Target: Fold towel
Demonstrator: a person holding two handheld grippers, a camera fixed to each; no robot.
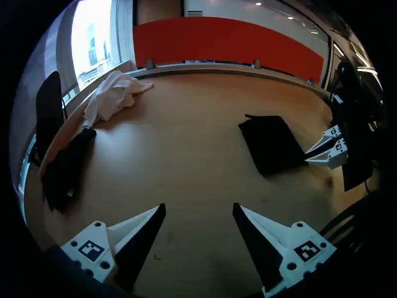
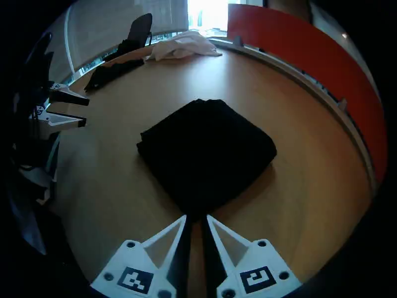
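Item one: the black towel, which we record as folded into a thick square pad lying flat near the middle of the wooden bench.

Item two: the right gripper. Its fingers are drawn close with a narrow slit between them, and their tips sit at the towel's near corner. We cannot tell whether they pinch the cloth.

Item three: the left gripper. Its fingers are spread wide over bare wood, well apart from the towel, holding nothing.

Item four: a crumpled white cloth at the far edge of the bench, by the window.

Item five: a dark cloth draped at the bench edge, near the white one.

Item six: a dark chair beyond that edge.

Item seven: a red partition along the far side of the bench.
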